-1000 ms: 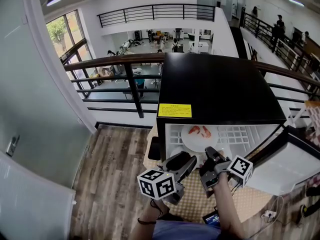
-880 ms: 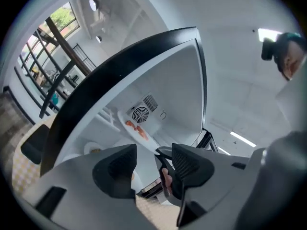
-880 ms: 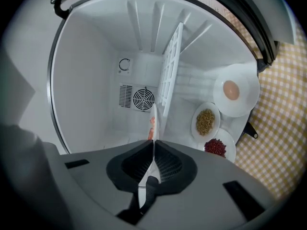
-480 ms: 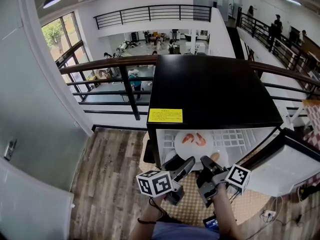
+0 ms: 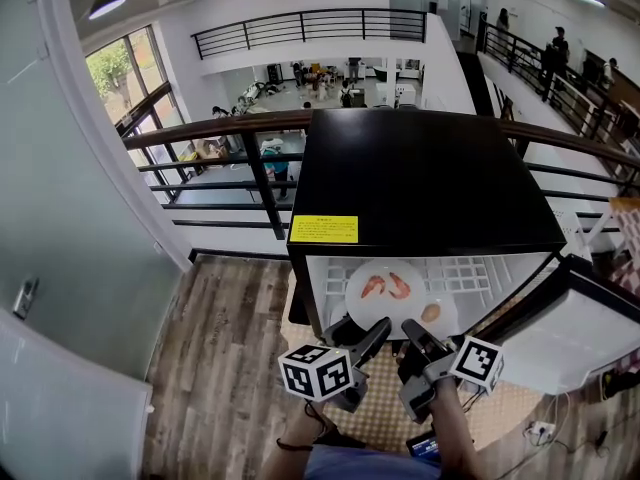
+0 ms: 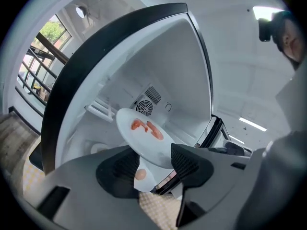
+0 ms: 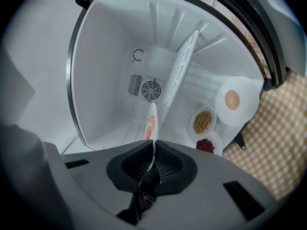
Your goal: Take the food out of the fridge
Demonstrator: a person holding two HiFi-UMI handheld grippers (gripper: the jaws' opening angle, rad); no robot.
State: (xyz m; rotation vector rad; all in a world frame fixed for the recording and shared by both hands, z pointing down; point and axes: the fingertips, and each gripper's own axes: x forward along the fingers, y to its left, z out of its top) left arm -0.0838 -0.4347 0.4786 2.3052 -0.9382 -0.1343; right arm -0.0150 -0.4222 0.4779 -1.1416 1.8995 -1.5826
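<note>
A white plate (image 5: 398,298) with two shrimp (image 5: 385,286) pokes out of the open black mini fridge (image 5: 420,178). My right gripper (image 5: 415,330) is shut on the plate's near rim. In the right gripper view the plate (image 7: 152,121) runs edge-on from between the right gripper's (image 7: 152,166) pads. My left gripper (image 5: 362,336) sits just left of it, at the plate's front edge. In the left gripper view the plate (image 6: 144,133) hangs over the wide jaws of the left gripper (image 6: 152,164). These jaws are closing, and the pads do not press on the rim.
Lower in the fridge sit a plate with an egg (image 7: 232,99), a bowl of grains (image 7: 203,121) and a bowl of red food (image 7: 205,145). A wire shelf (image 7: 180,71) spans the inside. The door (image 5: 575,333) hangs open at the right. A checked cloth (image 7: 278,143) covers the floor in front.
The plate has come a little out of the fridge toward me, with the right gripper drawing back. The left gripper's jaws stand wider than a second ago.
</note>
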